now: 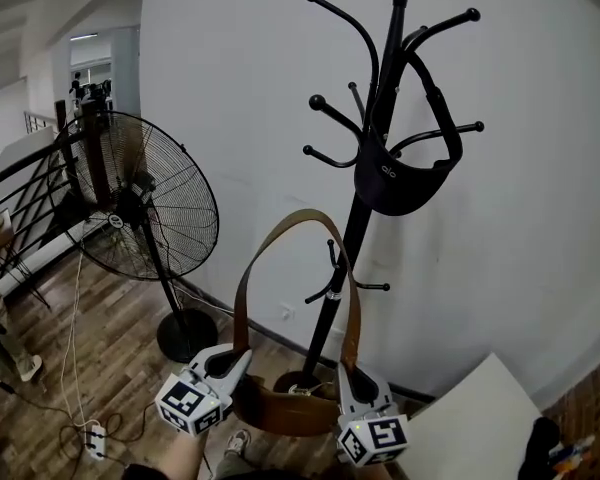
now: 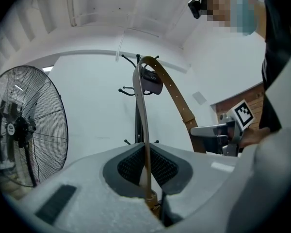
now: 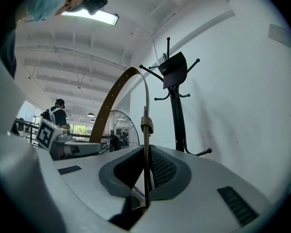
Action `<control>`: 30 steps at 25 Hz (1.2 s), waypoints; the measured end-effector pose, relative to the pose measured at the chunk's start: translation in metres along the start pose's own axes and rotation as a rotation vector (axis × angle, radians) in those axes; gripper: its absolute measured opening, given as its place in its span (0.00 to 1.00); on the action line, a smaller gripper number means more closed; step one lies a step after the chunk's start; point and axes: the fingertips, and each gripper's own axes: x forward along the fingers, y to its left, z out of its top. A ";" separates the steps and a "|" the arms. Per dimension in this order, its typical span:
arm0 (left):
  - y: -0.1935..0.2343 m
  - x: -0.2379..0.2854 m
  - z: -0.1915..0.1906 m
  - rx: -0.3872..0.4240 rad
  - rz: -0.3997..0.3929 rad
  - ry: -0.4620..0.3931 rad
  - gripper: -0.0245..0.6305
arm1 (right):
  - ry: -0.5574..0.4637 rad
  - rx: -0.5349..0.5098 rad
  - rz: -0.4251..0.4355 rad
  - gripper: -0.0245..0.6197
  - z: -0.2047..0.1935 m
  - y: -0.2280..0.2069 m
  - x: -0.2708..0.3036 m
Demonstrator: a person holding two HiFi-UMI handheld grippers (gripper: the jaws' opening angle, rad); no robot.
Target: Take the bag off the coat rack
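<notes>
Task looks mostly done: the brown bag [image 1: 285,415] is off the coat rack [image 1: 360,218] & hangs low in front of its base, touching no hook as far as the head view shows. The left gripper [image 1: 242,358] is pinched tight on one side of the strap [image 1: 280,226], and the right gripper [image 1: 346,376] on the other side. Both gripper views show the strap edge-on between the ribbed pads, jaws nearly together. What's left, prob.: carry it clear & set it down; no obvious spot for that in view. A black bag [image 1: 400,180] hangs on the rack's upper hooks, untouched. Materials: the brown bag looks like smooth, stiff leather w/ a rounded body. Its flat strap stands in a tall arch w/ a small keeper loop. The rack is thin black metal w/ curved, ball-tipped arms. The floor [image 1: 110,368] is wood planks.
</notes>
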 end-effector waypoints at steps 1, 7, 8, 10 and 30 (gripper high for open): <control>-0.002 -0.002 -0.003 -0.006 0.003 0.006 0.06 | 0.007 0.005 0.003 0.08 -0.004 0.001 -0.001; -0.008 -0.006 -0.022 -0.028 0.005 0.034 0.06 | 0.056 0.032 0.014 0.08 -0.026 0.003 -0.005; -0.009 -0.006 -0.025 -0.033 0.005 0.039 0.06 | 0.065 0.038 0.013 0.08 -0.031 0.003 -0.006; -0.012 -0.007 -0.031 -0.045 0.003 0.051 0.06 | 0.084 0.049 0.010 0.08 -0.039 0.002 -0.008; -0.038 -0.016 -0.103 -0.156 -0.024 0.202 0.06 | 0.266 0.117 -0.013 0.08 -0.124 0.001 -0.030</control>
